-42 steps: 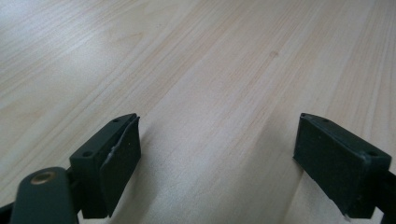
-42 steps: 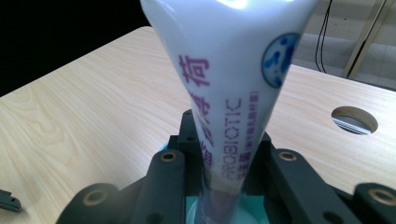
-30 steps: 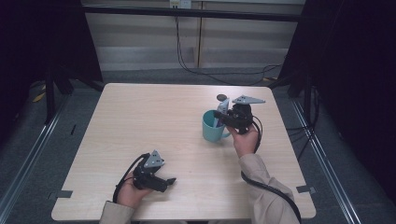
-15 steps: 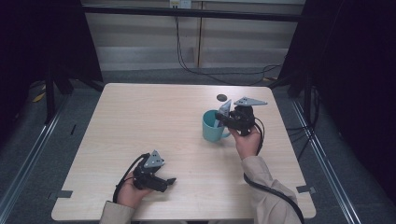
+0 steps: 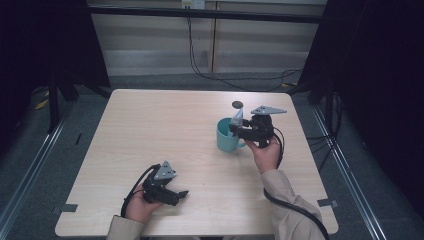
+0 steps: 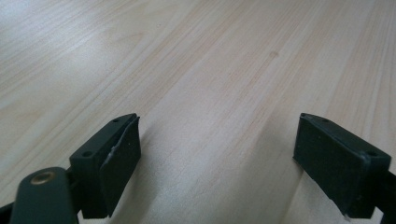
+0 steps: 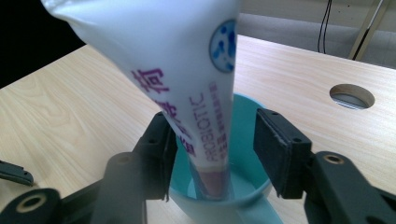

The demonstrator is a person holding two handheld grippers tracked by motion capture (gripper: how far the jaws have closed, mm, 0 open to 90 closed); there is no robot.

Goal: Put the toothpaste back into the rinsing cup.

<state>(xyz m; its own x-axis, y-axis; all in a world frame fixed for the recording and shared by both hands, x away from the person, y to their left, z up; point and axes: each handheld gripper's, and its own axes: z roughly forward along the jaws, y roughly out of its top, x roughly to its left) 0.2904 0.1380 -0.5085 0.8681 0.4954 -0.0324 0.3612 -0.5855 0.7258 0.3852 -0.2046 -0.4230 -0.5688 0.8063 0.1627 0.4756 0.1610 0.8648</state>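
The right gripper (image 7: 212, 154) stands over a teal mug (image 5: 227, 136) near the right side of a pale wooden table (image 5: 150, 130), its jaws having just been opening around a white toothpaste tube (image 7: 182, 74) that now stands cap-down inside the mug. In the right gripper view both pads are apart from the tube: the left pad sits just beside it (whether it grazes the plastic cannot be told) and the right pad (image 7: 280, 149) is clearly off it, so the tube leans on the mug's inner wall and is not pinched. Purple lettering and a blue-and-white round mark run down the tube, whose crimped end rises above the mug's rim. In the high view the person's right hand (image 5: 265, 152) holds that gripper level beside the mug, with the grey three-cornered plate on top and the cable trailing back along the sleeve. A round cable hole (image 5: 237, 104) lies in the table just beyond the mug. The left gripper (image 5: 172, 196) rests low on the table near the front edge, well apart from the mug, in the person's left hand (image 5: 140, 207); its own view shows the jaws standing wide, nothing but bare wood between them.
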